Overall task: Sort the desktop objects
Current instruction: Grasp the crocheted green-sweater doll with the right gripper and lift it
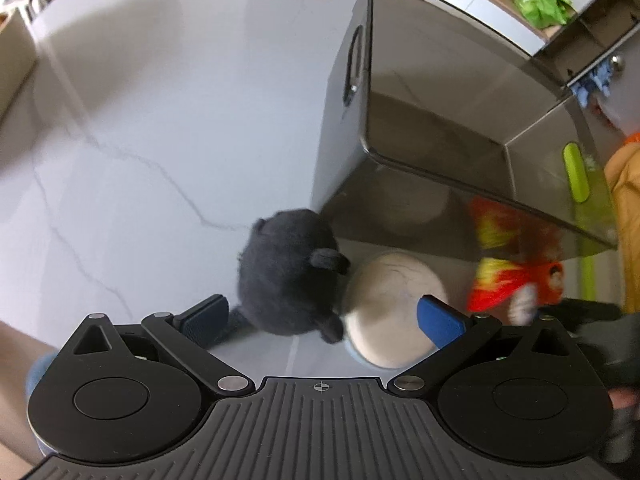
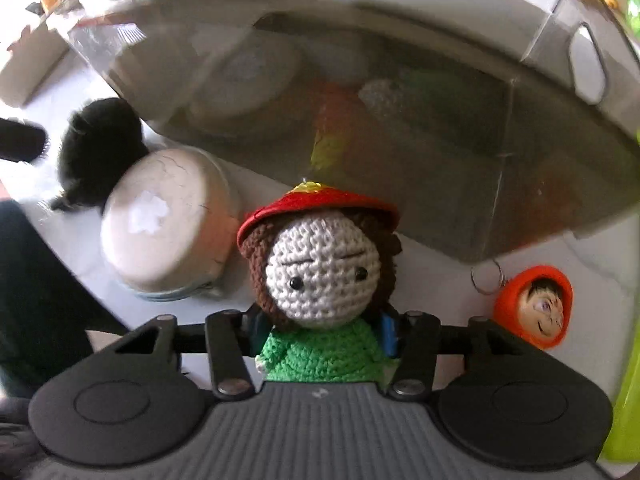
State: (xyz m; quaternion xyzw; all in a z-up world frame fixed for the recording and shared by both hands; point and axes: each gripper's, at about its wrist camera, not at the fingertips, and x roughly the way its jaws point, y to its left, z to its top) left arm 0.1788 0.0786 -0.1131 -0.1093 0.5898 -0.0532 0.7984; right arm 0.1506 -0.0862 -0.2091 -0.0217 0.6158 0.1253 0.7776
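My right gripper (image 2: pixel 322 330) is shut on a crochet doll (image 2: pixel 320 268) with a red hat, white face and green body, held in front of the clear smoky bin (image 2: pixel 400 128). The doll shows blurred at the right of the left wrist view (image 1: pixel 516 276). My left gripper (image 1: pixel 320 320) is open above a dark grey plush toy (image 1: pixel 288 276) and a round cream tin (image 1: pixel 394 312), touching neither. Both lie against the bin (image 1: pixel 440 120). The plush (image 2: pixel 100 148) and the tin (image 2: pixel 168 224) also show at left in the right wrist view.
An orange keychain figure with a face (image 2: pixel 536 308) lies on the white marble table (image 1: pixel 140 160) to the right of the doll. A lime-green object (image 1: pixel 576 172) stands at the far right. Shelves with clutter (image 1: pixel 540 4) are behind the bin.
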